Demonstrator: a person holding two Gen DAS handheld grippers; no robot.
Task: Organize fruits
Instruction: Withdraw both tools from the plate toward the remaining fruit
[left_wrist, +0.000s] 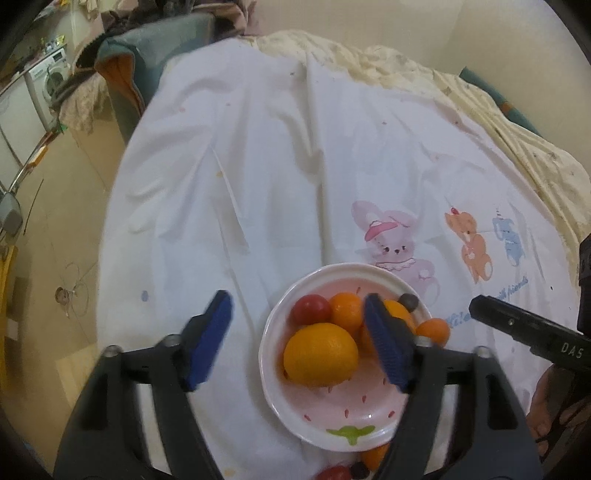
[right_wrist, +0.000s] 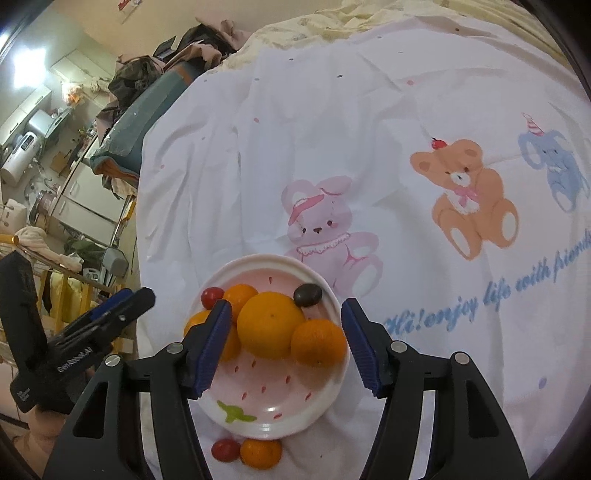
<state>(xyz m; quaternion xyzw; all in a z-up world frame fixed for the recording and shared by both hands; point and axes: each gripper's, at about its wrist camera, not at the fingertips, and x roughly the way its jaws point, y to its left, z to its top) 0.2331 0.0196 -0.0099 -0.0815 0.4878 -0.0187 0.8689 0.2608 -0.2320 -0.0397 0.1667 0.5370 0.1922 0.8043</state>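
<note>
Fruits — a large orange (right_wrist: 270, 324), small tangerines (right_wrist: 318, 342), a red cherry tomato (right_wrist: 212, 297) and a dark plum (right_wrist: 307, 294) — sit in a pink strawberry-patterned ceramic bowl (right_wrist: 273, 417) on a white cartoon-printed sheet (right_wrist: 332, 129), while the left gripper (left_wrist: 295, 343) and right gripper (right_wrist: 284, 343) hover over it, jaws spread and empty.

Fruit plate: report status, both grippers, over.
Left gripper and right gripper open, empty, over the plate. Large orange plated with smaller fruit. Small orange and red tomato on the sheet, near rim. Nothing blocking.
</note>
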